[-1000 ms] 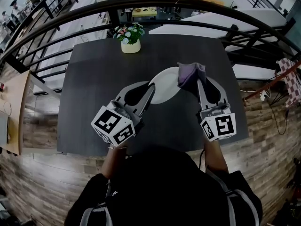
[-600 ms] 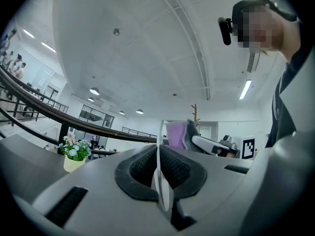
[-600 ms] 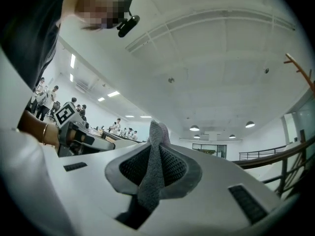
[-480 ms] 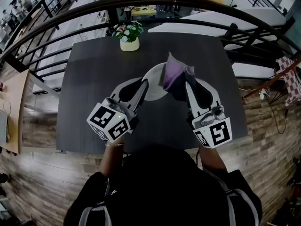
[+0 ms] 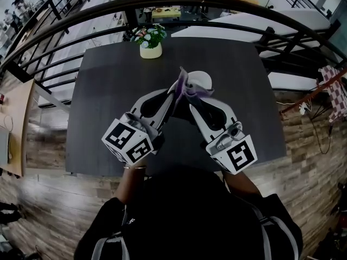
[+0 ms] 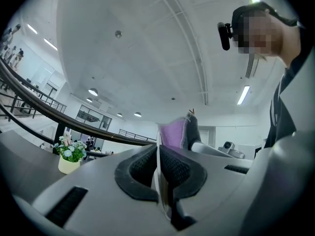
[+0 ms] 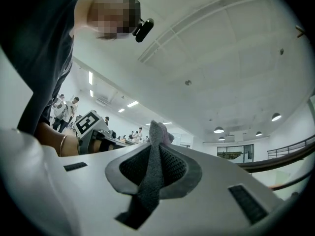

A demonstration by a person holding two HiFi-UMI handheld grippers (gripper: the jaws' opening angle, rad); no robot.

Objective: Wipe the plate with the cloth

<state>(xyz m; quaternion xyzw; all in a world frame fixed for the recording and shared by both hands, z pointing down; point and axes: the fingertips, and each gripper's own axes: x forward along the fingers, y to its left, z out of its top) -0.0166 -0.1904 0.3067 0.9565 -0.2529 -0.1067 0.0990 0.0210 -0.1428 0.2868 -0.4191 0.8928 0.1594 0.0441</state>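
Note:
My left gripper (image 5: 174, 92) is shut on the rim of a white plate (image 5: 200, 80) and holds it up above the dark table (image 5: 108, 96). In the left gripper view the plate (image 6: 158, 181) shows edge-on as a thin white line between the pads. My right gripper (image 5: 188, 98) is shut on a purple and grey cloth (image 5: 189, 89), which lies against the plate's left part, close to the left gripper's tips. The cloth (image 7: 154, 163) fills the gap between the right jaws (image 7: 155, 146). Its purple side (image 6: 172, 134) rises just past the left gripper (image 6: 158, 149).
A cream pot of flowers (image 5: 150, 43) stands at the table's far edge, also in the left gripper view (image 6: 69, 157). A dark curved railing (image 5: 179, 5) runs behind the table. The wooden floor lies around it, and people stand far off.
My right gripper has swung left with the cloth, from the plate's right edge across its face to its left part. The cloth now hides more of the plate. The left gripper has kept still.

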